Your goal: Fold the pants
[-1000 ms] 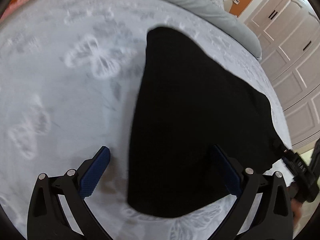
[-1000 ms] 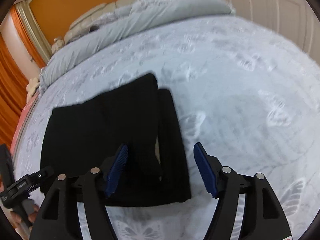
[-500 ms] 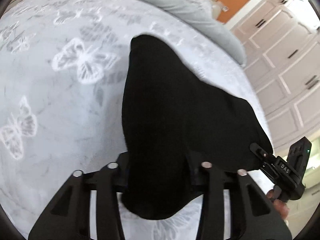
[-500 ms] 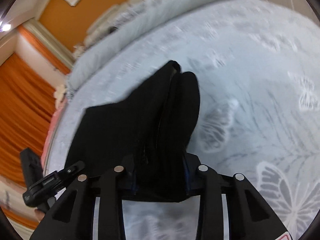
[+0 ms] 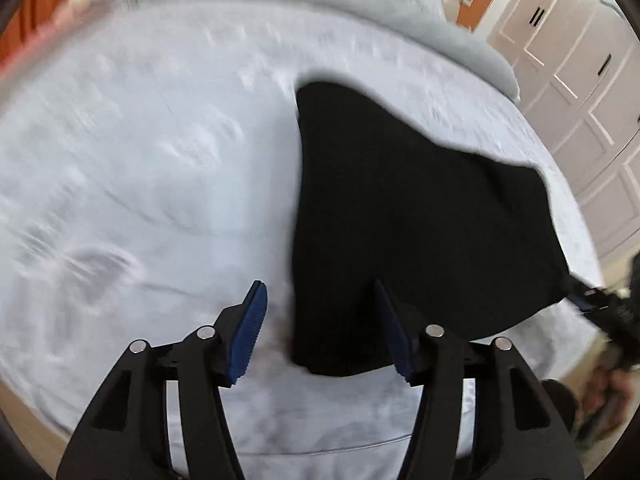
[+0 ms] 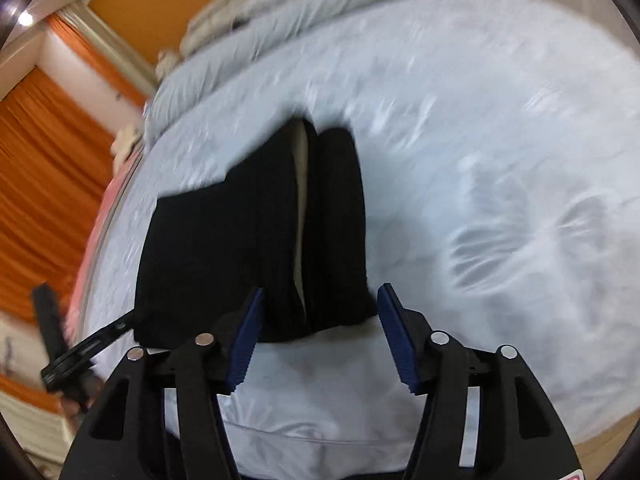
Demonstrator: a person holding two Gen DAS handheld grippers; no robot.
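black pants (image 5: 420,220) lie folded on the pale bed (image 5: 140,160), near its front edge. left tool (image 5: 324,332) spread wide, empty, over the pants' near left corner. right tool (image 6: 320,336) likewise spread, empty, at the right corner.

A home bedroom: a bed (image 5: 160,184) under a pale butterfly-print cover, grey pillows (image 6: 256,52) at its head, white panelled wardrobe doors (image 5: 576,92), orange curtains (image 6: 44,184), orange walls.
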